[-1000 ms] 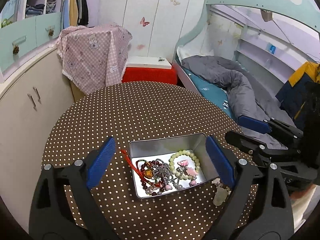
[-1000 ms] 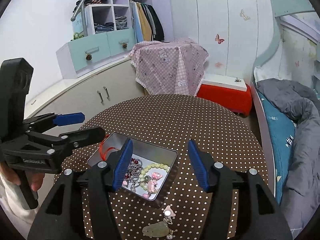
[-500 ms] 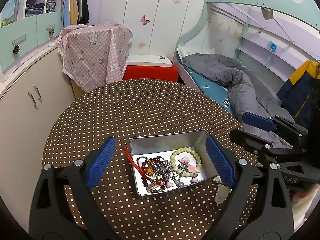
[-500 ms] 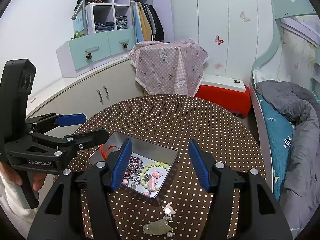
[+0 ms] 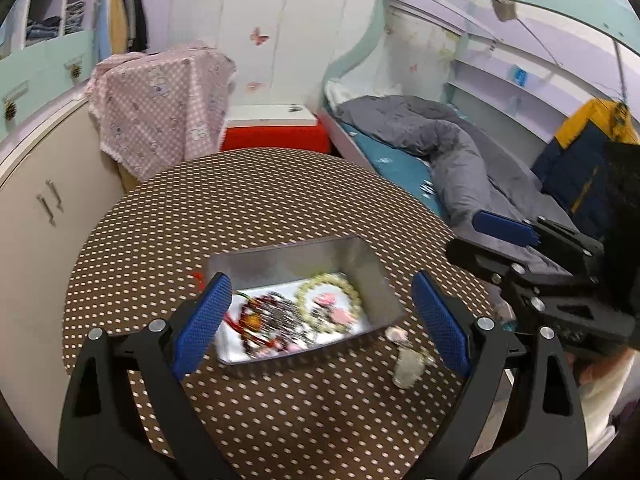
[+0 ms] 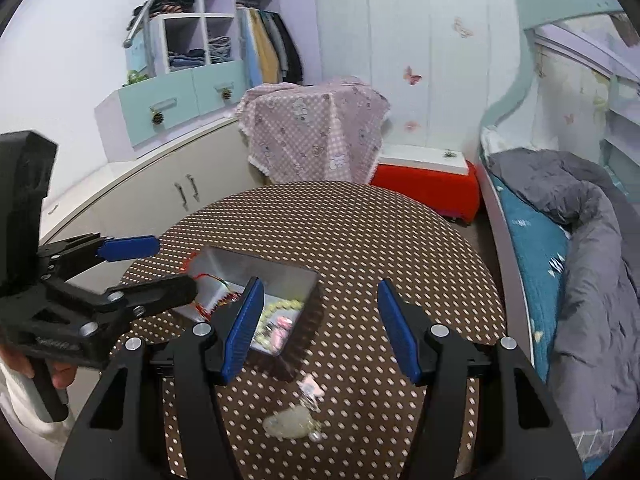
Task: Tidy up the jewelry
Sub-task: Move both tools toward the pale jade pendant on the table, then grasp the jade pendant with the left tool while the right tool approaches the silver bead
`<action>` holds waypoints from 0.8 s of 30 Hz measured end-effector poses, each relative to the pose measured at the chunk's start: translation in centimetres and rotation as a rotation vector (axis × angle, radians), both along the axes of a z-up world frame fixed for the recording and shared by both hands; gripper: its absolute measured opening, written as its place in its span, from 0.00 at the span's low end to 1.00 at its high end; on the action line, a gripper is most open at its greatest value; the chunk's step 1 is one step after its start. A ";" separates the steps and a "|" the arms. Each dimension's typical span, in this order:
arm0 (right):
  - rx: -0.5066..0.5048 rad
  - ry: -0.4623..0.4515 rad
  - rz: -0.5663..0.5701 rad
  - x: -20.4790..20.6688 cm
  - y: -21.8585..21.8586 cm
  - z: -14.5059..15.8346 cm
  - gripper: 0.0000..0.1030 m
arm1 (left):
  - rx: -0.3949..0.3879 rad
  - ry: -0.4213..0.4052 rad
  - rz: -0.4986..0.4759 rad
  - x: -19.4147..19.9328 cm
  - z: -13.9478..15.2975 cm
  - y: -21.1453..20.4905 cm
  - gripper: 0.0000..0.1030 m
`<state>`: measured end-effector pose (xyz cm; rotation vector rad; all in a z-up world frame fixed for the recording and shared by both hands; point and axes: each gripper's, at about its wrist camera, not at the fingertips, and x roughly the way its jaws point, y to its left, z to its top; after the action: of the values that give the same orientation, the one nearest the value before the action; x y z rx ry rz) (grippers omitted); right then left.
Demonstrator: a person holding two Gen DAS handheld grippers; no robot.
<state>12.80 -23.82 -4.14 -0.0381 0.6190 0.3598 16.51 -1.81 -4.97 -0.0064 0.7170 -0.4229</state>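
Presently, one piece of jewelry is seen outside the metal tin (image 5: pixel 362 258): a pale green pendant (image 6: pixel 289 423) with a small pink charm (image 6: pixel 312 387) lies on the dotted tablecloth (image 6: pixel 352 240), low in the centre of the right wrist view, just beside the tin's near corner. The tin itself sits at centre left of that view, and a pale bead bracelet (image 5: pixel 330 300) and a tangle of dark red beads (image 5: pixel 264 320) are held inside it. The right gripper (image 6: pixel 320 324) is held about half open and empty above the cloth, with the pendant below and between its jaws. The left gripper (image 5: pixel 320 320) is spread wide, nothing gripped, framing the tin. For the pickup to go well, the right jaws are best lowered straight over the pendant's body, not its thin chain, and closed gently so that the flat stone is not skidded across the cloth. The tin could be steadied by the left gripper during the drop.
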 end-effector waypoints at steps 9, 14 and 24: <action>0.030 0.061 -0.102 -2.5 -4.1 -2.5 0.54 | 0.000 0.019 -0.129 -3.4 -1.6 -3.4 0.87; 0.046 0.103 -0.123 -3.8 -5.4 -4.1 0.54 | 0.053 0.037 -0.199 -4.7 -3.6 -5.5 0.87; 0.080 0.173 -0.153 -5.0 -6.3 -6.5 0.54 | 0.127 0.099 -0.259 -3.8 -7.6 -7.9 0.58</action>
<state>7.81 -30.14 -10.66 0.1174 0.7731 0.2401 12.71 -9.69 -12.53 0.1875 0.8454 -0.6274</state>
